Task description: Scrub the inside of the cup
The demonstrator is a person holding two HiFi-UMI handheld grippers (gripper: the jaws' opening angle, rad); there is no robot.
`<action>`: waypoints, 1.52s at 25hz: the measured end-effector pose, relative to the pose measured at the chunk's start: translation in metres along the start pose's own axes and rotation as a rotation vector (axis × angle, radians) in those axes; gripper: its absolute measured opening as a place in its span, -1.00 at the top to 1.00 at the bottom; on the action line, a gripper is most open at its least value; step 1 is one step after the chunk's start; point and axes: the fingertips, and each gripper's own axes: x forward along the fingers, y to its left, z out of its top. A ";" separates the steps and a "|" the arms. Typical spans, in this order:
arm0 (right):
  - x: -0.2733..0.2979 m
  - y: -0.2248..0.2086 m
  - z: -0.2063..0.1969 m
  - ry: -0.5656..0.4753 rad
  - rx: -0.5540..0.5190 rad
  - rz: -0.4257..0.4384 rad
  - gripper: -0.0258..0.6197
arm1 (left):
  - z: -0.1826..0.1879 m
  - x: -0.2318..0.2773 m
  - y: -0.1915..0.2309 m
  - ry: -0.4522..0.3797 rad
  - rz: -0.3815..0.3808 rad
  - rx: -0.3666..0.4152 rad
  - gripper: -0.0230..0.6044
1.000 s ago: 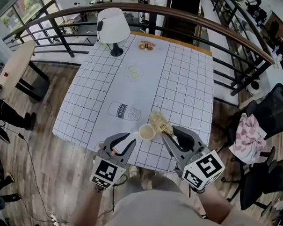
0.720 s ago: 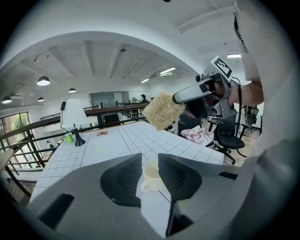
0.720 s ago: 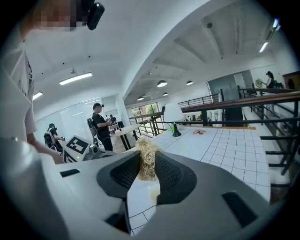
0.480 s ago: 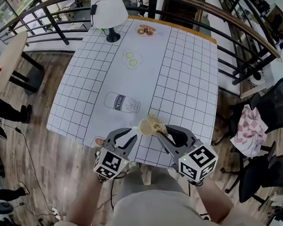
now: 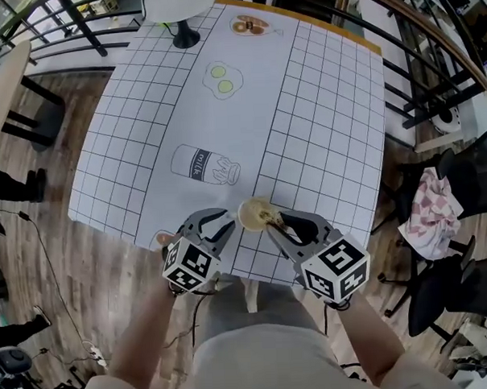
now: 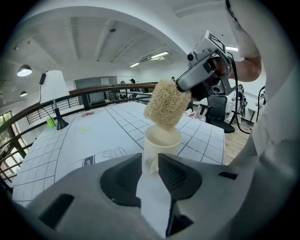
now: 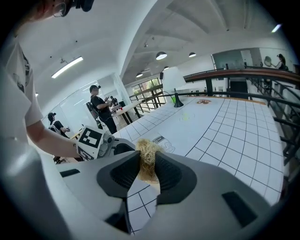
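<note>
Closest to the person, the left gripper (image 6: 150, 161) has its jaws drawn nearly together on the near side of a pale cup (image 6: 161, 143). A small bit of the cup, perhaps its handle, sits pinched between them, though the jaws cover most of it. The cup stands upright just beyond the jaw tips with its mouth facing up. Its base is hidden, so I cannot tell whether it rests on the table or is held just above it.

The right gripper (image 7: 147, 161) is clamped on a straw-coloured fibrous scrubber (image 6: 166, 103). In the right gripper view the fibres fill the narrow gap between its jaws and stick out past them. From the left gripper view the scrubber comes down at a slant from the right, and its lower end meets the cup's mouth. Most of its bulk stands above the rim.

In the head view the two grippers point inward toward each other at the near edge of the table (image 5: 320, 106), with the cup between their tips.

The table is covered in a white cloth with a black grid. Just beyond the cup the cloth bears a printed milk bottle (image 5: 198, 163), and farther on a print of two eggs (image 5: 220, 78). At the far end stands a white lamp (image 5: 175, 7). A dark railing (image 5: 431, 52) runs past the table, and off to the right a pink cloth (image 5: 426, 214) is draped over a chair.
</note>
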 end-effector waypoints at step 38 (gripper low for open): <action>0.056 0.003 -0.037 0.603 -0.284 0.297 0.66 | -0.013 0.016 -0.013 0.023 -0.089 0.078 0.75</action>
